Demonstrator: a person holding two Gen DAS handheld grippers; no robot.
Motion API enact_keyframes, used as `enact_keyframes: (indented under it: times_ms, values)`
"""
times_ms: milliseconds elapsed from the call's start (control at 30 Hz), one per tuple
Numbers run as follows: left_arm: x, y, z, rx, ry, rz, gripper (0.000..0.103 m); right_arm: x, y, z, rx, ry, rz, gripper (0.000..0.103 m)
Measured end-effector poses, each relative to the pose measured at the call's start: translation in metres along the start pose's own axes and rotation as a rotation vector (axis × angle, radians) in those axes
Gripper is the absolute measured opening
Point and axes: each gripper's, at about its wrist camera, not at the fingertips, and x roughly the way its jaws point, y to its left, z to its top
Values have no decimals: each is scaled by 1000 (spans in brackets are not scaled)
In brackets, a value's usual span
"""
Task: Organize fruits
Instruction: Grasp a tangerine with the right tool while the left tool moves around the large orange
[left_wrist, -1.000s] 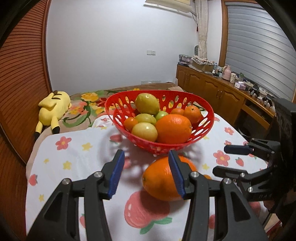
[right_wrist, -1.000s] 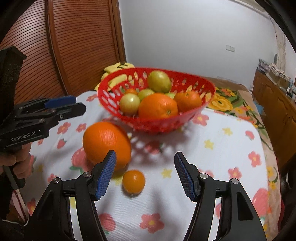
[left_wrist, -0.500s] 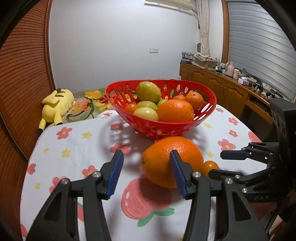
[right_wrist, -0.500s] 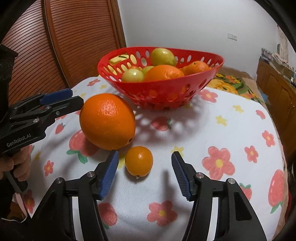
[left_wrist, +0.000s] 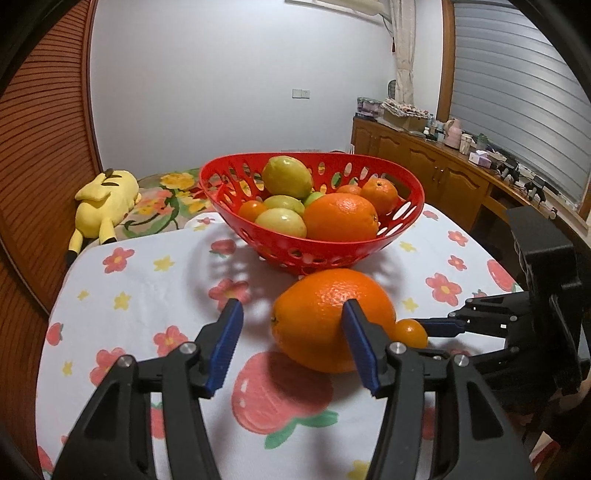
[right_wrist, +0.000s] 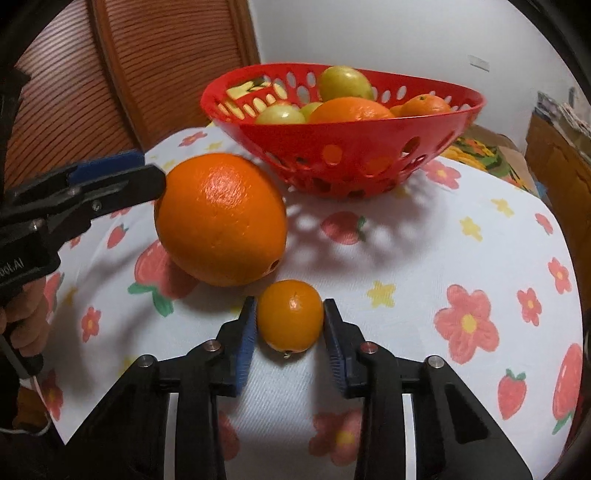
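My surface (right_wrist: 424, 258) wears a white cloth printed with flowers and strawberries, with a louvred wooden wall behind it. On my left, a yellow plush toy (left_wrist: 101, 206) lies beyond the cloth's far edge. My left hand-held gripper (left_wrist: 291, 332) has its jaws opening, empty, the right blue pad in front of the big orange (left_wrist: 325, 317), which rests on the cloth partly between the pads. Behind that orange sits the red basket (right_wrist: 343, 144), piled with green-yellow fruit and oranges. Just right of the big orange, nearly touching it, lies the small orange (right_wrist: 290, 314), still on the cloth. My right hand-held gripper (right_wrist: 290, 325) has closed onto it, both blue pads pressed against its sides. Further right runs a wooden sideboard (left_wrist: 424, 158) cluttered with small items.
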Motion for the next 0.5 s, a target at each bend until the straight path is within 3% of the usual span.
enact_keyframes:
  times_ms: [500]
  values:
    - [14, -10, 19, 21, 51, -20, 58, -29, -25, -26, 66, -42, -12, 34]
